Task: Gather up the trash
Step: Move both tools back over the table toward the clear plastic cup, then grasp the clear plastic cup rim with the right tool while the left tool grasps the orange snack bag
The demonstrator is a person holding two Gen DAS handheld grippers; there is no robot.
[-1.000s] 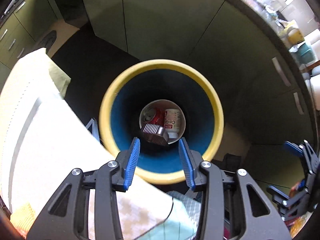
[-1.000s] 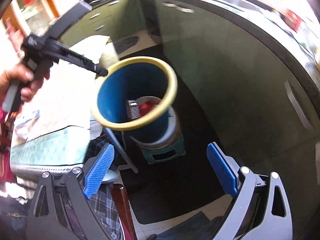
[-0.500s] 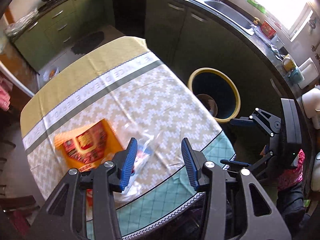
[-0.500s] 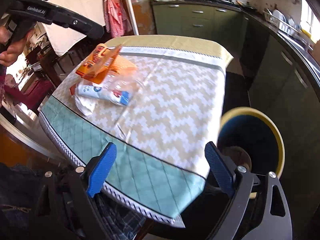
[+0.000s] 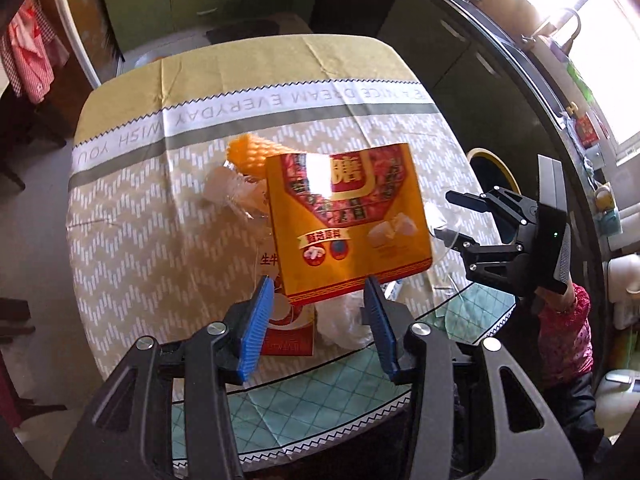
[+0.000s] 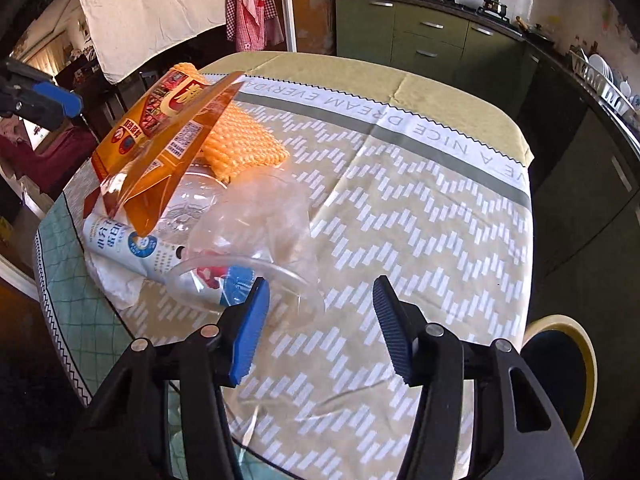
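We see one table (image 6: 420,208) under a chevron-patterned cloth, lettered along a grey band, with the trash heaped in a single pile at its near corner. Beside the table, down on the floor, stands one blue bin with a yellow rim (image 6: 560,364), well apart from the pile. Of the trash we count one orange snack bag (image 5: 344,220), propped up and tilted over the rest; one orange knobbly sheet (image 6: 236,140) lying behind it; one clear plastic bottle with a blue-and-white label (image 6: 160,248) on its side beneath the bag; one clear plastic cup (image 6: 256,236), tipped over against the bottle; and one crumpled white wrapper (image 6: 116,280) under the bottle (a small red-printed carton also shows in the left wrist view, too hidden for us to describe). Two grippers hang over the heap. The left gripper (image 5: 318,320) stands about half parted above the bag's lower edge, its pads touching nothing. The right gripper (image 6: 318,328) is closing, with only the cup's rim just beside its left pad and bare cloth between the jaws.
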